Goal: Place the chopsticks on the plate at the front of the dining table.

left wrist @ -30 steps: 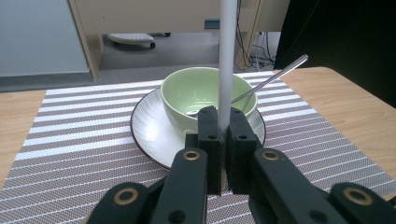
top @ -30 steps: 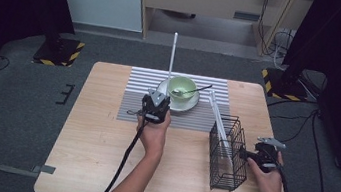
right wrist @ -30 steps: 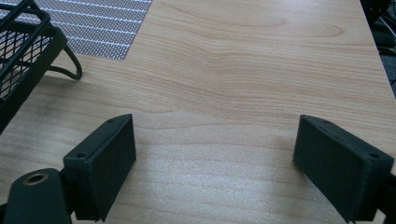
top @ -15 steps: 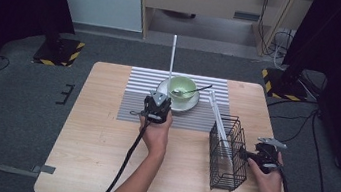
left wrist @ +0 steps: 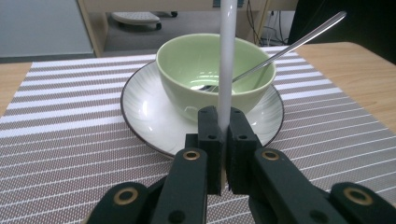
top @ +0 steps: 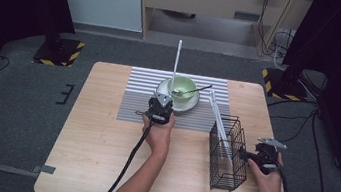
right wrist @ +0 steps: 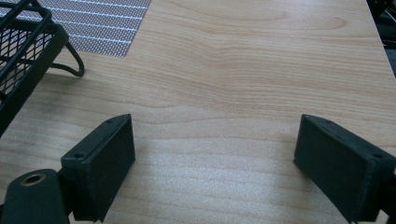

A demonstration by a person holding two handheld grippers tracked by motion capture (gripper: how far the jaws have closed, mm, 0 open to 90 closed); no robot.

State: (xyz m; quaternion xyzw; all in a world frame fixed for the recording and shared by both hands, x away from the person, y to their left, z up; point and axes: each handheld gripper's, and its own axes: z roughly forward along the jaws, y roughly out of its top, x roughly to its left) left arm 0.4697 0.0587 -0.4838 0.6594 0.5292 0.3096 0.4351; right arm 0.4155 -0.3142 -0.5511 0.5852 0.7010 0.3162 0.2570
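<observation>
My left gripper is shut on a thin white stick, which stands upright. Just beyond it a green bowl sits on a white plate. A metal spoon leans in the bowl. My right gripper is open over bare wood, right of a black wire basket. A second white stick leans in the basket.
A grey striped placemat lies under the plate at the back middle of the wooden table. The basket's wire handle lies on the wood near the mat's corner.
My left gripper has sunk a little and shifted slightly right with the white stick still in it. The right gripper has kept still.
</observation>
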